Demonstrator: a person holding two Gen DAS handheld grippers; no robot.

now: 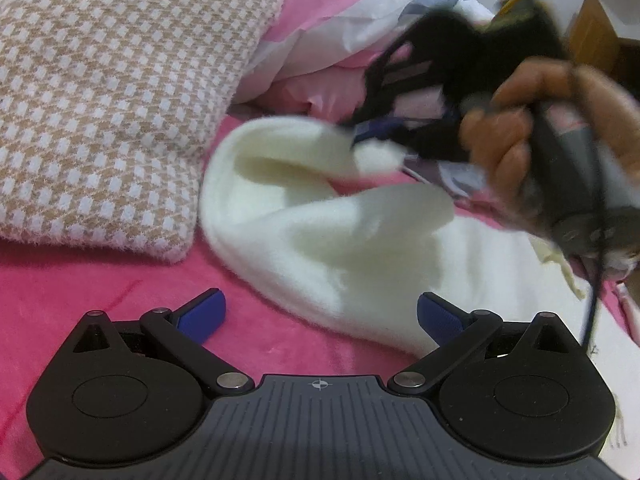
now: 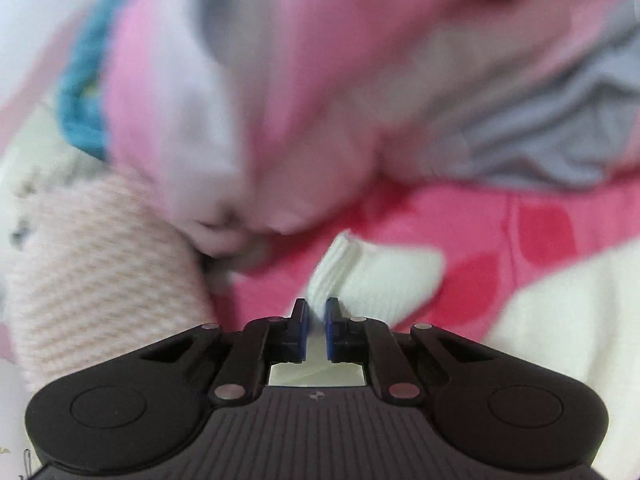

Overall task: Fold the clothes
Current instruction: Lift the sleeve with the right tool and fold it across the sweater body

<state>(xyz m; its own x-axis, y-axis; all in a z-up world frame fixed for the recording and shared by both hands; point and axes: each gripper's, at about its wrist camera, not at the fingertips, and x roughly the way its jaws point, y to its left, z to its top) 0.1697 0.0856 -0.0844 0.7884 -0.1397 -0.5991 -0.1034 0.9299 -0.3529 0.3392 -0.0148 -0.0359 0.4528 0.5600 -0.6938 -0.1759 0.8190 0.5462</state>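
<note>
A cream-white fleecy garment lies crumpled on the pink bed sheet. My left gripper is open low over the sheet. Its blue pads stand wide apart, and the right one is at the garment's near edge. A hand holds my right gripper, blurred, at the garment's far upper corner. In the right wrist view the right gripper is shut on a folded edge of the white garment, which sticks up between the pads.
A beige-and-white checked pillow lies on the left, also seen blurred in the right wrist view. A pink, white and grey duvet is bunched up behind the garment. Wooden furniture stands at the far right.
</note>
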